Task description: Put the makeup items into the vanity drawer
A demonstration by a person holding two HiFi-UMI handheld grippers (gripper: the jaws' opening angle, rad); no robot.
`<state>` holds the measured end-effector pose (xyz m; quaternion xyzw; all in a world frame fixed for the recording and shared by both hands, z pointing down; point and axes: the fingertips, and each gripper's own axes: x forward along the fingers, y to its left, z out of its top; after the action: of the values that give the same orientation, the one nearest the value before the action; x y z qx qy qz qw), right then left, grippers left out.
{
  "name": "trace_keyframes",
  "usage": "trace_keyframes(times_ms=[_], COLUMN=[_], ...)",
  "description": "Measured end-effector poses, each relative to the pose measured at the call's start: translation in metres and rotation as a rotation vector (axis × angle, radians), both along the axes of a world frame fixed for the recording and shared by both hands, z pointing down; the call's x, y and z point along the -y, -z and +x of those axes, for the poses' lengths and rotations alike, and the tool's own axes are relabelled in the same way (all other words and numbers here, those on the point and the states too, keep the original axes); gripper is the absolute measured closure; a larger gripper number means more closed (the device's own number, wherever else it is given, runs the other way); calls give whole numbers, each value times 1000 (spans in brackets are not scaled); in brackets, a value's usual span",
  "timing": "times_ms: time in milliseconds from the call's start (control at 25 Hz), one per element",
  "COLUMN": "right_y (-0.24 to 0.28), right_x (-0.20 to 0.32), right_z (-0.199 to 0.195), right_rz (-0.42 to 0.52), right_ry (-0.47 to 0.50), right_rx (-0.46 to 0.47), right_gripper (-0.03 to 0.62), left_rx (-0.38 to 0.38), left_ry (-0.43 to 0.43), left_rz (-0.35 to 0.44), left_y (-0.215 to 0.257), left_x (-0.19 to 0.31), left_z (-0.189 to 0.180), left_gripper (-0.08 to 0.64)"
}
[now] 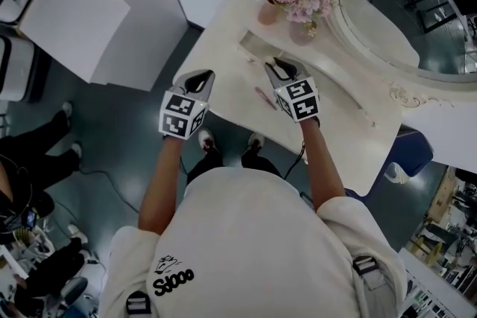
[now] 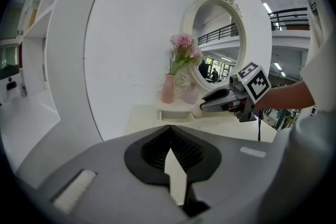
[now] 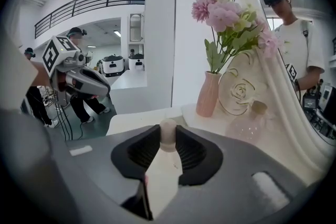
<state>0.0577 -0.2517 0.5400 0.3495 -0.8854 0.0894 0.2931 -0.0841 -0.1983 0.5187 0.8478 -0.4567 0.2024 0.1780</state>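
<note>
Two grippers (image 1: 200, 80) (image 1: 282, 69); one pink vase (image 1: 267, 10); perhaps two makeup items (image 3: 168, 135) (image 1: 264, 97).

Cream vanity (image 1: 350, 138): pink vase (image 1: 267, 11), glass bottle (image 1: 303, 31) and round mirror (image 1: 402, 4) at its back edge; pink stick (image 1: 265, 97) near the front.

I see my right gripper (image 3: 168, 127) squeeze a small pink thing (image 3: 168, 136). Only its round top shows. The rest sits hidden behind the jaws, so I cannot tell what it is. In the head view a thin pink thing (image 1: 265, 97) lies on the table (image 1: 350, 138), too small for me to name. The gripper covers part of the drawer (image 1: 253, 48), and I cannot see inside it. The mirror (image 1: 387, 26) is cut off by the top and right edges. The person's shirt (image 1: 253, 249) hides most of the legs below. Another person's legs (image 1: 37, 145) are cut off at the left edge.
</note>
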Motion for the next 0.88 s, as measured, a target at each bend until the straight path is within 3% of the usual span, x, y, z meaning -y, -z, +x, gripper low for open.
trace_keyframes(times_ms=[880], right_y=[-73], right_x=[82], right_z=[-50], right_rz=[-124], right_ry=[-14], right_rx=[-49], right_gripper=[476], left_rx=[-1], left_ry=[107], left_rz=[-75], left_y=[-26], left_x=[33], left_z=[-46], left_gripper=[540])
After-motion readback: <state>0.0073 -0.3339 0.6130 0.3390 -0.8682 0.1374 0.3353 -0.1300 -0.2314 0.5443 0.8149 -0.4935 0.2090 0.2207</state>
